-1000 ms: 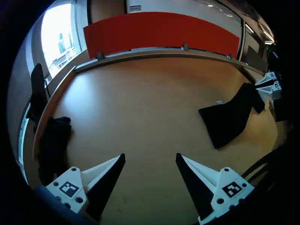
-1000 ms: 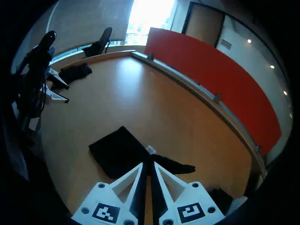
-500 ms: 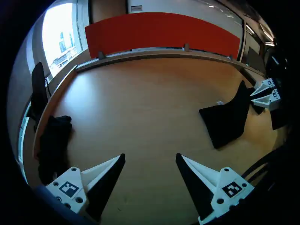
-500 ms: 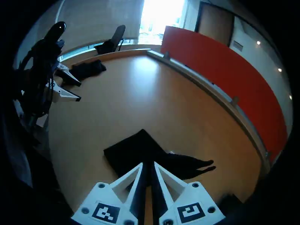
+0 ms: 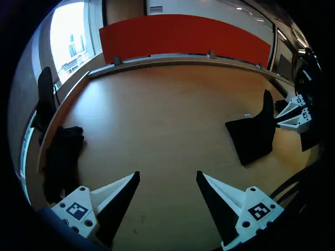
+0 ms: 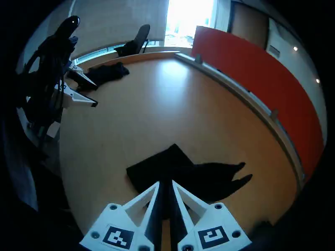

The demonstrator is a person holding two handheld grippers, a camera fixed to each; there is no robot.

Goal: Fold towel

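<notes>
A black towel (image 5: pixel 250 136) lies on the wooden table (image 5: pixel 167 113), far to the right of my left gripper (image 5: pixel 167 180). That gripper hovers open over bare wood with nothing between its fingers. My right gripper (image 5: pixel 278 118) is shut on one edge of the towel and holds it up, so that part stands nearly upright above the flat rest. In the right gripper view the towel (image 6: pixel 161 167) spreads just ahead of the shut right gripper (image 6: pixel 166 187), with a dark shadow on the wood to its right. The left gripper (image 6: pixel 96 95) appears far off at the left, held by a person.
A second dark cloth (image 5: pixel 60 157) is heaped at the table's left edge, and shows as the dark cloth (image 6: pixel 106 72) behind the left gripper. A black chair (image 5: pixel 45 98) stands beyond that edge. A red partition (image 5: pixel 184 37) runs along the table's far side.
My right gripper has raised the towel's edge higher and carried it over the flat part, so it now stands more upright. The left gripper has barely moved.
</notes>
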